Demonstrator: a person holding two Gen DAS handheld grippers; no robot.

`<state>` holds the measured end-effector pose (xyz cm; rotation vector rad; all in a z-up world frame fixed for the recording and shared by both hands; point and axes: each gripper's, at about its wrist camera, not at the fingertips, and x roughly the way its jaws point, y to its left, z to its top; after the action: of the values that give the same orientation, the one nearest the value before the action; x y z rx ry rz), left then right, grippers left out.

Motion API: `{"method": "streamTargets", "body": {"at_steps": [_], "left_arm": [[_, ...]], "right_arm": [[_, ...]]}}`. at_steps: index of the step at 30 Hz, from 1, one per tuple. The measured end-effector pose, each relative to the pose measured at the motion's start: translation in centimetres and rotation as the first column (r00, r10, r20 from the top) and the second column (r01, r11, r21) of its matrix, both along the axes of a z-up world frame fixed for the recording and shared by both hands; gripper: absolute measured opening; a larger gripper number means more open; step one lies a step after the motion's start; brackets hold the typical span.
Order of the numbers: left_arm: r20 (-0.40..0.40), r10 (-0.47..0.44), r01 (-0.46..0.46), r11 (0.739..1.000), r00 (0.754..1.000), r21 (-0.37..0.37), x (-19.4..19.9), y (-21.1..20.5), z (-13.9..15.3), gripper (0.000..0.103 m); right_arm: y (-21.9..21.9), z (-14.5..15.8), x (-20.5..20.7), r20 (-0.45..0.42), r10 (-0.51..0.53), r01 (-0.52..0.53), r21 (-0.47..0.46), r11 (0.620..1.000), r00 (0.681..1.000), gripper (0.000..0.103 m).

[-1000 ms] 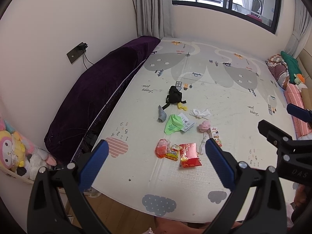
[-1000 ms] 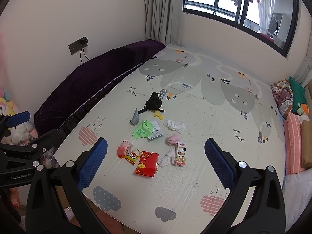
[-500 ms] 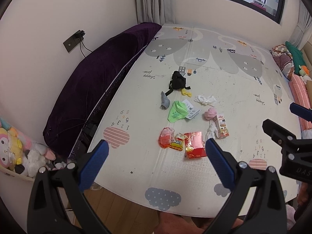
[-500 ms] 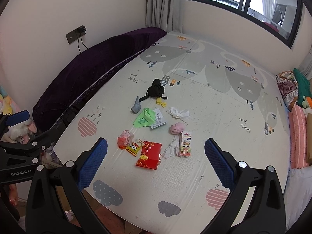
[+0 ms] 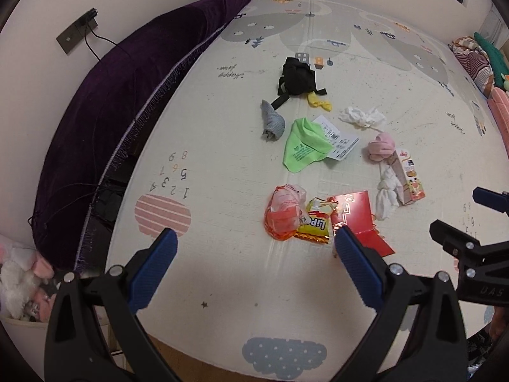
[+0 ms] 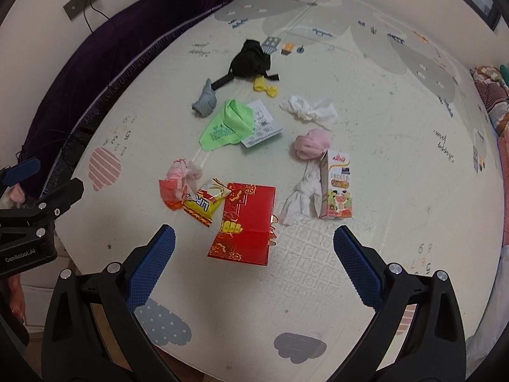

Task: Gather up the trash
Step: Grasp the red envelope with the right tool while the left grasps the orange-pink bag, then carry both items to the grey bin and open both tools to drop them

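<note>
Closing in: litter sat larger than a second ago, red packet [image 6: 245, 222] centre-frame; left gripper [image 5: 253, 248] and right gripper [image 6: 254, 245] both gaped apart, nothing collected.

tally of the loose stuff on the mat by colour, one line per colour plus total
Black: 1, pouch
Yellow: 2, bow, snack bag
Grey: 1, sock
Green: 1, cloth
White: 3, leaflet, tissue, rag
Pink: 2, sock ball, carton
Orange-pink: 1, plastic bag
Red: 1, envelope
Total: 12
</note>
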<state>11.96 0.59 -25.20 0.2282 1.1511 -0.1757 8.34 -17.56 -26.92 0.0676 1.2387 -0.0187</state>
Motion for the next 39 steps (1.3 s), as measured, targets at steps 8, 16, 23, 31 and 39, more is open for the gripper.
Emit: {"method": "streamTargets", "body": {"at_steps": [8,16,23,31,39], "left_arm": [[0.008,-0.114,0.114,0.992,0.993,-0.048,3.6,-1.4,-9.9,0.099],[0.005,-0.213,0.213,0.976,0.977,-0.047,6.3,-2.9,-16.5,0.092],[-0.048,-0.259,0.253,0.962,0.965,-0.098,6.8,-3.0,-18.1,0.039],[-0.033,-0.226,0.220,0.968,0.974,-0.123,6.4,-1.1,-14.0,0.033],[0.009,-0.244,0.243,0.960,0.970,-0.140,4.8,-0.1,-7.3,0.033]], "right_arm": [[-0.1,-11.1,1.7,-0.116,-0.097,0.102,0.043,0.994,0.989,0.090],[-1.2,-17.3,0.9,-0.221,-0.215,0.244,0.111,0.963,0.951,0.083],[-1.3,-18.8,-0.4,-0.282,-0.238,0.312,0.257,0.915,0.929,0.024],[-1.1,-14.3,-0.1,-0.201,-0.252,0.308,0.327,0.893,0.946,0.004],[-3.0,-9.0,-1.3,-0.123,-0.327,0.350,0.316,0.882,0.937,0.001]]}}
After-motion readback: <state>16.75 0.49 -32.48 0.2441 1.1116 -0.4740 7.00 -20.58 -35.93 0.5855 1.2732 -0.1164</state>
